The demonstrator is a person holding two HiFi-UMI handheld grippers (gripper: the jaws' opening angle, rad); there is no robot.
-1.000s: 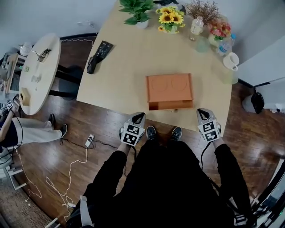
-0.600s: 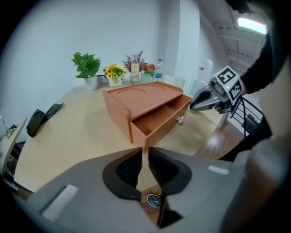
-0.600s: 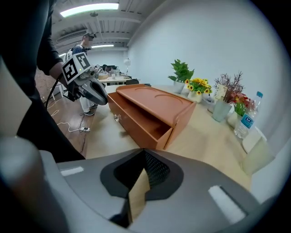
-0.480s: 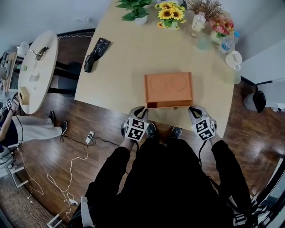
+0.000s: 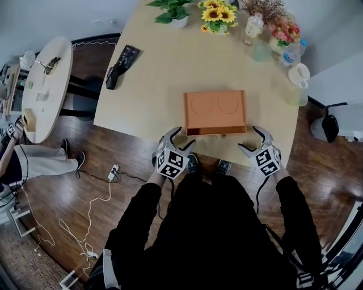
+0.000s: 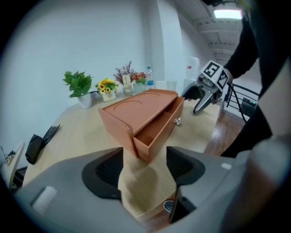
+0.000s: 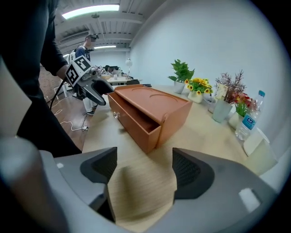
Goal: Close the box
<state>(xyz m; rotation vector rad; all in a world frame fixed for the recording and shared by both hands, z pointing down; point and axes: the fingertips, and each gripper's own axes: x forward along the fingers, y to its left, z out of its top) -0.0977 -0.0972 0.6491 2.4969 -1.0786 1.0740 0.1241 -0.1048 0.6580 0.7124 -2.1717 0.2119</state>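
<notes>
Box (image 5: 215,111) on table (image 5: 153,85), drawer (image 5: 217,132) slightly out on its near side. My left gripper (image 5: 182,137) sits off the box's near-left corner and my right gripper (image 5: 249,139) off its near-right corner. Both jaws have just opened, nothing between them.

The box (image 5: 215,110) sits on the table (image 5: 153,85) close to the near edge, with its drawer (image 5: 218,132) slid partly out toward the person. Along the far edge stand a potted plant (image 5: 172,12), sunflowers (image 5: 215,14) and a bottle (image 5: 253,25). A mug (image 5: 299,73) stands behind the box to its right, and a slim case (image 5: 120,69) lies well to its left. A round table (image 5: 45,85) stands further left.
</notes>
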